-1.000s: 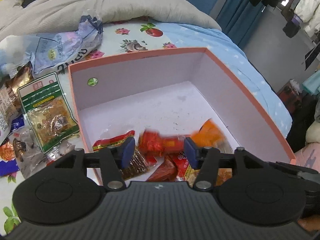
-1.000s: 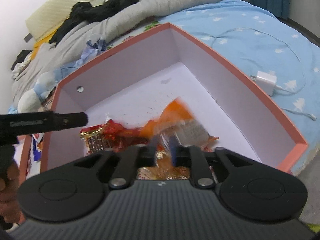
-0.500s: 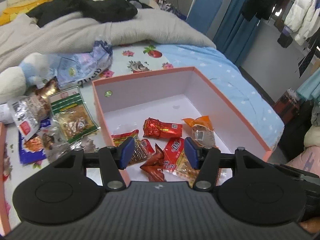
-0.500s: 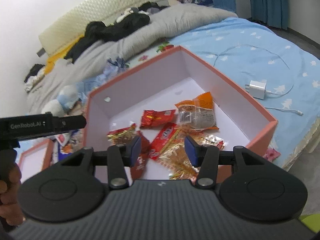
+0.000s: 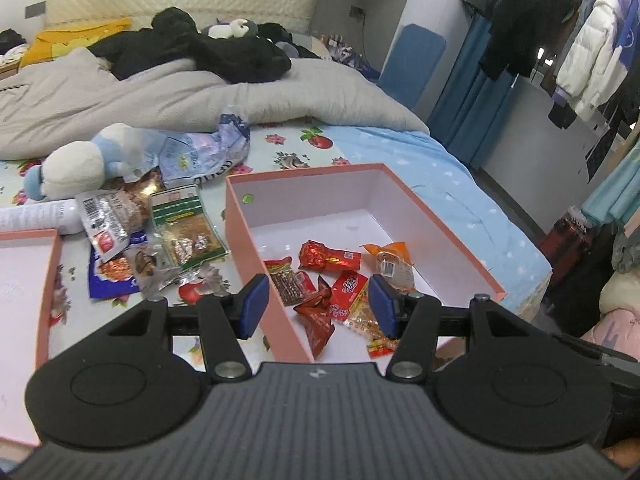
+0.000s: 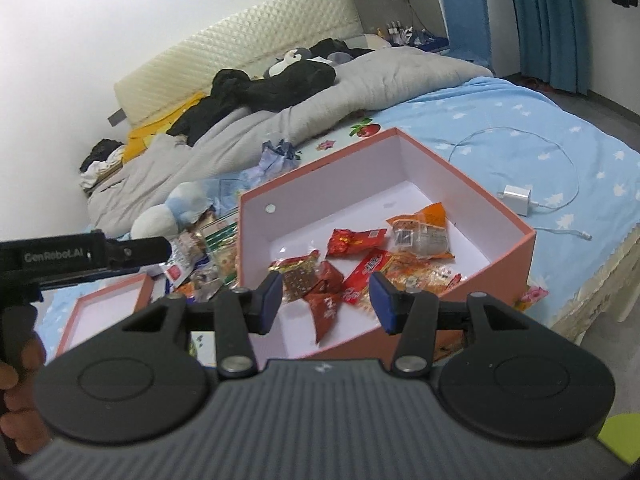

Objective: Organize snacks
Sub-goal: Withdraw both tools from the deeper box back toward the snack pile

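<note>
Both your left tool (image 5: 318, 306) and right tool (image 6: 325, 303) hang released and empty above the pink cardboard box (image 5: 240, 236); the loose foil snack packets (image 5: 132, 240) lie on the bed left of the box's left wall, nearer your left tool

Snack packets (image 5: 334, 280) lie in the box (image 5: 448, 236); others (image 5: 160, 240) lie left of it.

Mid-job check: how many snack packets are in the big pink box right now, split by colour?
Bright red packets: 2
Dark red triangular packets: 2
Orange packet: 1
Brown-window packet: 1
Clear yellowish packet: 1
Total in the box: 7
</note>
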A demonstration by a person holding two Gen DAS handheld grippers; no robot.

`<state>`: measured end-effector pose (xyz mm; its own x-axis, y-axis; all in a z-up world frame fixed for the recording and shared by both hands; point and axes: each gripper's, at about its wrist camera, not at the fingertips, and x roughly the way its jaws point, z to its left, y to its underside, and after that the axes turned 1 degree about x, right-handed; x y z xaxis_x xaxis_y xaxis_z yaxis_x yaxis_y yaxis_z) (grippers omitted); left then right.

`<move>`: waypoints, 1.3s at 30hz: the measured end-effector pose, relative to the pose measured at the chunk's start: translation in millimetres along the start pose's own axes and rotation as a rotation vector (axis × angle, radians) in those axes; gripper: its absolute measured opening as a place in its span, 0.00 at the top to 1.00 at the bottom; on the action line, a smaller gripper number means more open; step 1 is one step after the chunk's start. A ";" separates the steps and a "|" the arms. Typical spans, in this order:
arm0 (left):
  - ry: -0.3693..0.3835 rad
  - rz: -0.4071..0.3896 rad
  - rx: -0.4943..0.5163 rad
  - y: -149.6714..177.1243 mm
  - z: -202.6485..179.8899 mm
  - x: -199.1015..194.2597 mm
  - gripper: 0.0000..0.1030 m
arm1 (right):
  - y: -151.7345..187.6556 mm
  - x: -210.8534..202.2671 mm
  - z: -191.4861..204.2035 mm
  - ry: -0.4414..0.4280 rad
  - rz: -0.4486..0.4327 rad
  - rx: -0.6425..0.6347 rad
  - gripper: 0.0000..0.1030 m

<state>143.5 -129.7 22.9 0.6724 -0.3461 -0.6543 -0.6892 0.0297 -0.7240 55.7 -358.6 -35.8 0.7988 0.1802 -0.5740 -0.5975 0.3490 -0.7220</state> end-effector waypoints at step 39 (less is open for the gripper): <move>-0.153 0.032 -0.187 90.8 99.7 -59.8 0.39 | 83.7 8.2 84.3 -0.216 0.115 -0.203 0.50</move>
<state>67.6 -12.8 -25.5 0.6725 -0.2015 -0.7121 -0.7394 -0.1405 -0.6585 18.2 -250.4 -68.3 0.7089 0.4063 -0.5766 -0.6690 0.1282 -0.7322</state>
